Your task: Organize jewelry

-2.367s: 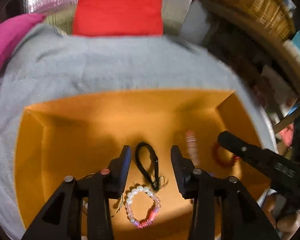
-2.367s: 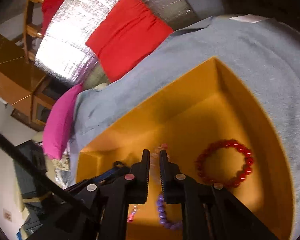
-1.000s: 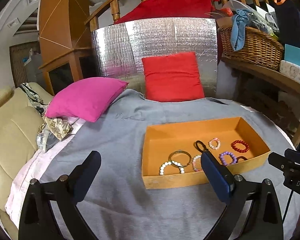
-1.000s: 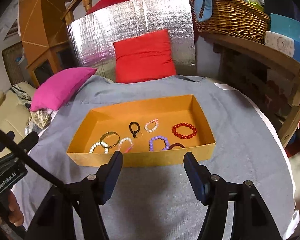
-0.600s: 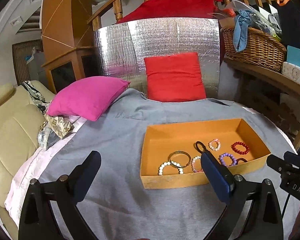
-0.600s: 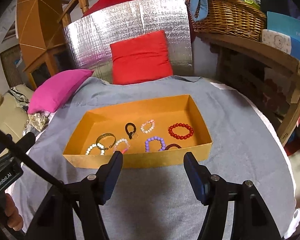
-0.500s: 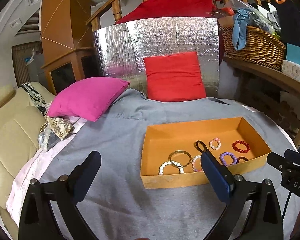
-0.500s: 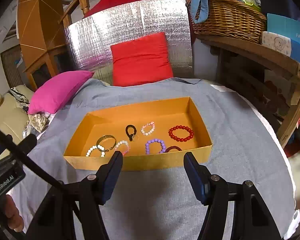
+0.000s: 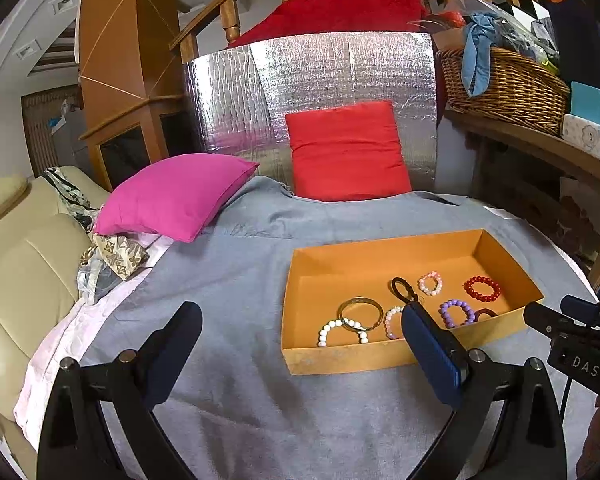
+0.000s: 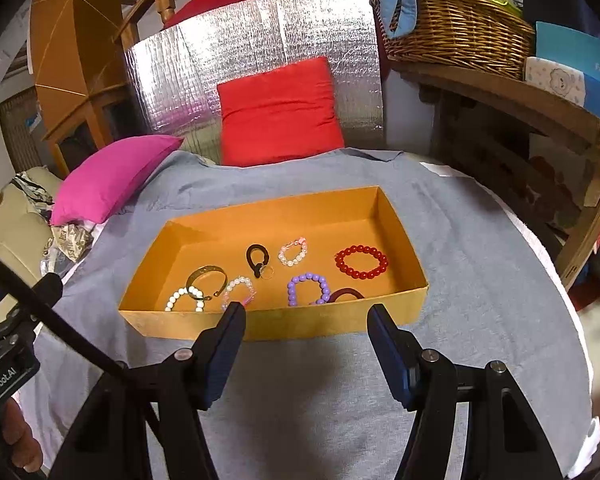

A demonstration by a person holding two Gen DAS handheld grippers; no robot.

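An orange cardboard tray (image 9: 380, 246) (image 10: 284, 326) lies on a grey cloth. In it are a red bead bracelet (image 10: 362, 261) (image 9: 482, 288), a purple one (image 10: 307, 287), a small pink-white one (image 10: 293, 251), a black loop with a ring (image 10: 257, 259), a gold bangle (image 10: 205, 280), a white bead bracelet (image 10: 183, 298), a pale pink one (image 10: 240, 288) and a dark hair tie (image 10: 345, 294). My left gripper (image 9: 298, 330) is wide open and empty, in front of the tray's left part. My right gripper (image 10: 305, 326) is open and empty, just before the tray's near wall.
A pink cushion (image 9: 176, 196) and a red cushion (image 9: 346, 152) lie at the back against a silver foil panel (image 9: 312, 88). A beige sofa (image 9: 16, 264) is at the left. A wooden shelf with a wicker basket (image 10: 456, 28) stands at the right.
Both grippers pulled back out of the tray, rose and opened wide; the right one had been nearly shut inside the tray. In the last second they only drifted slightly.
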